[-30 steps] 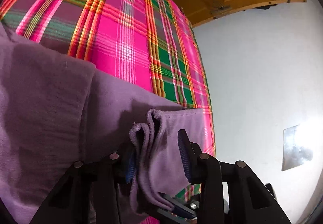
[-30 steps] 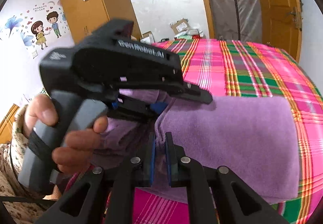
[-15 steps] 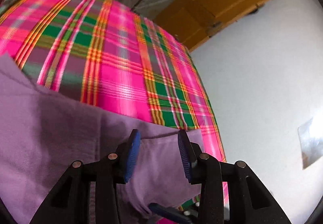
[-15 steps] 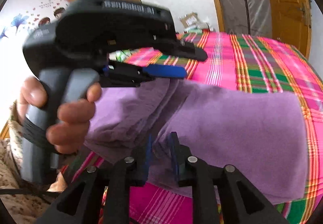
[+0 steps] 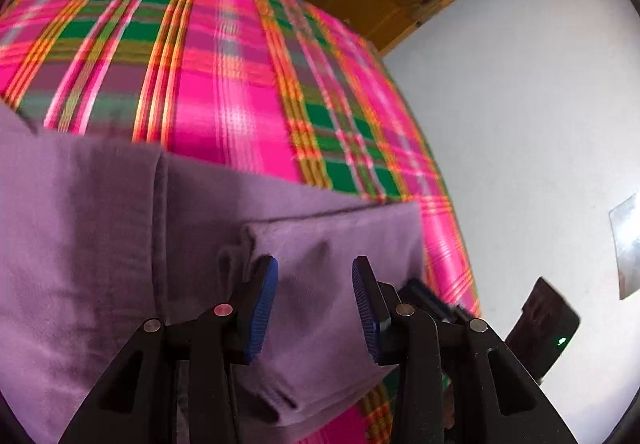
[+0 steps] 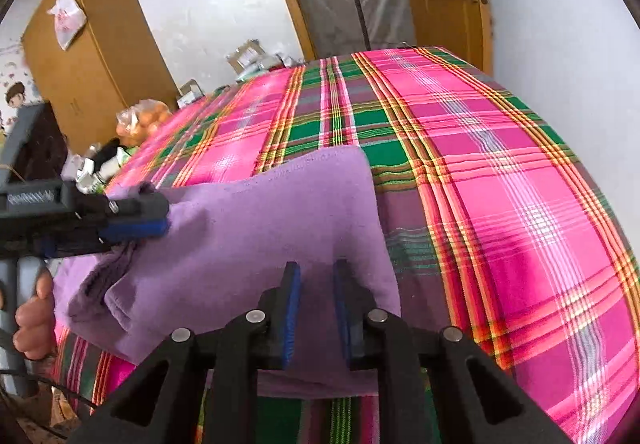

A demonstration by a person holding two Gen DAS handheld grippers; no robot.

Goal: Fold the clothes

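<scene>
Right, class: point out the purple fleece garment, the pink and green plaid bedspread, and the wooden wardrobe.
Purple fleece garment (image 6: 280, 219): right wrist view, middle of its folded top layer.
Pink and green plaid bedspread (image 6: 500, 171): right wrist view, bare pink square.
Wooden wardrobe (image 6: 100, 55): right wrist view, door panel.

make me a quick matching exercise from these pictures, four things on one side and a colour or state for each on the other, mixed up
Things:
1. garment
2. bedcover
3. wardrobe
4. left gripper

Colour or state:
a. pink and green plaid
b. open, fingers apart over the cloth
c. plain purple, lying folded
d. yellow-brown wood, a white bag hung on it

Pairs: 1-c, 2-a, 3-d, 4-b
</scene>
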